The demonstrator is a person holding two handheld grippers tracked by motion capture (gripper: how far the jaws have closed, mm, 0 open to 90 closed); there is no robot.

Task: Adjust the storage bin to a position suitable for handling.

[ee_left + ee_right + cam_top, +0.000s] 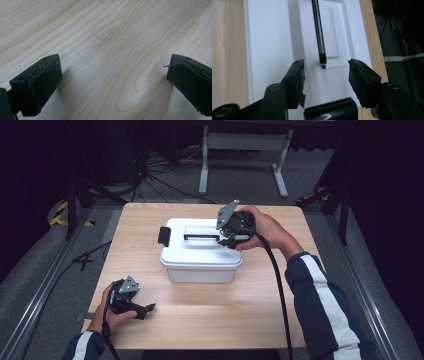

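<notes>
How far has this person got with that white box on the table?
Done: nothing yet shows; the white box sits with its lid on, side latch down.
In hand: the right gripper, jaws open, is over the lid beside the black handle.
Left: likely gripping the handle. The left gripper rests open over bare table.

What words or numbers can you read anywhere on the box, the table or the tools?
None can be read.
The white plastic box with the black carrying handle has a plain lid with no label or print.
The light wooden table shows wood grain and no writing.
The black left hand-held gripper and the black right hand-held gripper carry no readable marking.
The yellow and black floor tape is stripes, not text.
</notes>
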